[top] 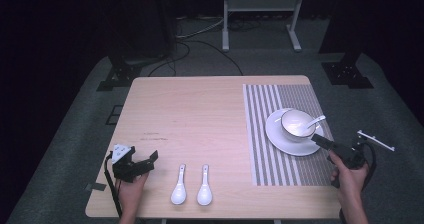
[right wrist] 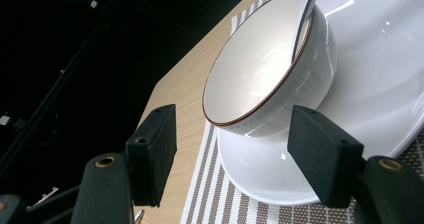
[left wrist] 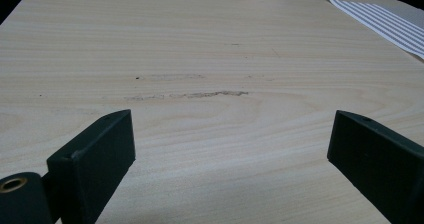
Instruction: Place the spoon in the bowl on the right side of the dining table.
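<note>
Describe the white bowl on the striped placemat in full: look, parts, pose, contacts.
The bowl is glossy white, ceramic-looking, round, with a thin dark line along its rim and faint ribbing outside. It stands upright on a white plate on the striped placemat. A white spoon rests inside, handle leaning over the rim. The right gripper, jaws open, hovers beside it.

Each hand carries a black two-jaw gripper. The left gripper [top: 145,163] bears a grey three-cornered plate [top: 120,153] on top, and a black cable [top: 111,184] trails from it. The right gripper [top: 322,142] has a black body with a looping black cable [top: 372,160]. The jaws are flat, rectangular matte-black blocks; brass-coloured screw bushings [right wrist: 105,161] sit at their bases. No sleeves are visible on the forearms.
</note>
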Motion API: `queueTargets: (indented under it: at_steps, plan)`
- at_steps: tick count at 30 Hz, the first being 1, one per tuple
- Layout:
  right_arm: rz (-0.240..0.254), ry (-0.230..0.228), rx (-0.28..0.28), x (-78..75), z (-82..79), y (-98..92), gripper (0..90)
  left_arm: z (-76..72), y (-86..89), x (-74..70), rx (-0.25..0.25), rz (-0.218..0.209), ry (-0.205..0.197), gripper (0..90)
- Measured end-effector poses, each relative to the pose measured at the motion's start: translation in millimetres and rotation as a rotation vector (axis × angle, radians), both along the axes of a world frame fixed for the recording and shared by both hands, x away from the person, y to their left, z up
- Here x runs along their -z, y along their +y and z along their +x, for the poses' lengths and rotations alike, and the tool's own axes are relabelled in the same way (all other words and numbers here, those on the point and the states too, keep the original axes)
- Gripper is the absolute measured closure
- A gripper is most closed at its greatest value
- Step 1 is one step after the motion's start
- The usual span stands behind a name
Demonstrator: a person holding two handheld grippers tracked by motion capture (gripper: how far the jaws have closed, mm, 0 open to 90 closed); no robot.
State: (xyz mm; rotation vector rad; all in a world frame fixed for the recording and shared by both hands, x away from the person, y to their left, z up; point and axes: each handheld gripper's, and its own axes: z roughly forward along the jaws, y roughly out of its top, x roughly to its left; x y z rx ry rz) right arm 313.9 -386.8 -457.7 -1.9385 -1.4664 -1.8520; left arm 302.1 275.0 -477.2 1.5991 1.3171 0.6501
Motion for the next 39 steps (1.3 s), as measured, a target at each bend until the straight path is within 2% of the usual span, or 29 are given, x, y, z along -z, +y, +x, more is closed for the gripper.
queueTargets:
  at_steps: [24,39]
  plan:
    - [-0.001,-0.022,-0.056,3.6,-18.2,14.4,34.5,-0.8,-2.0,-0.1,-0.001,0.015,0.0,3.8]
    - [0.014,-0.017,-0.1,15.2,-26.5,31.6,34.3,-1.2,-2.3,0.0,0.003,0.019,-0.002,3.8]
